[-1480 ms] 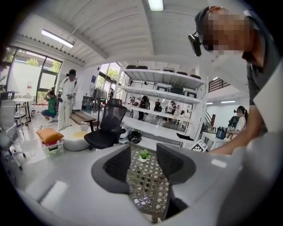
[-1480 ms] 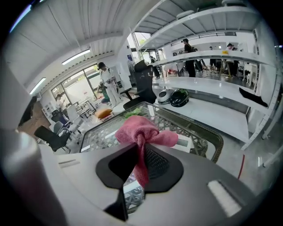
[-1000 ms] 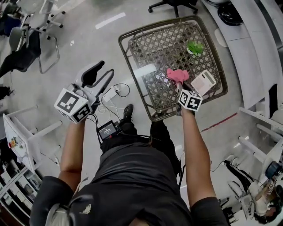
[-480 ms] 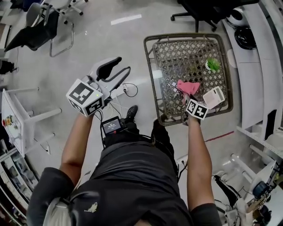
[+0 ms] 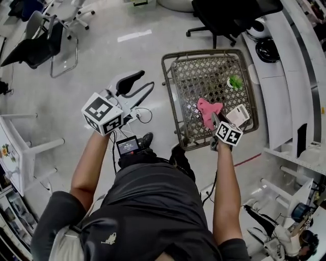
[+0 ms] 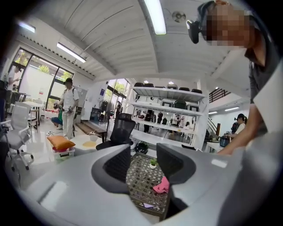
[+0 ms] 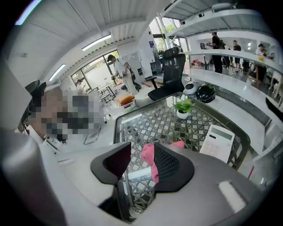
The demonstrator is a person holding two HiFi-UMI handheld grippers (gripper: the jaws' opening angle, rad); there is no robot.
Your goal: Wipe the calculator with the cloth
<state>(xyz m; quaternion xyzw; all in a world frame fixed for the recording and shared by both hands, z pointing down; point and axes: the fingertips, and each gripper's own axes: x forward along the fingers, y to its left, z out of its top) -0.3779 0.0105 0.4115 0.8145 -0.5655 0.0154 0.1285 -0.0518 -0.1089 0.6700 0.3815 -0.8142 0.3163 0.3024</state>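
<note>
A pink cloth (image 5: 208, 109) lies crumpled on the lattice-topped glass table (image 5: 179, 109). The white calculator (image 5: 238, 114) rests just right of it, near the table's front right corner. My right gripper (image 5: 215, 120) hovers over the cloth's near edge; its jaws have just been opening and now stand open. In the right gripper view the cloth (image 7: 147, 153) shows on the table beyond the gap of that gripper (image 7: 142, 164), not pinched, with the calculator (image 7: 219, 142) to the right. My left gripper (image 5: 144, 81) is held out over the floor left of the table, open and empty (image 6: 143, 167).
A small potted plant (image 5: 235, 81) stands at the table's far right. A black office chair (image 5: 229, 15) is behind the table, and a white counter (image 5: 285, 86) runs along the right. A handheld device with cables (image 5: 127, 146) sits at the person's waist.
The right gripper has let go of the pink cloth and lifted off it; the cloth stays on the table. The left gripper has drifted slightly up and toward the table.
</note>
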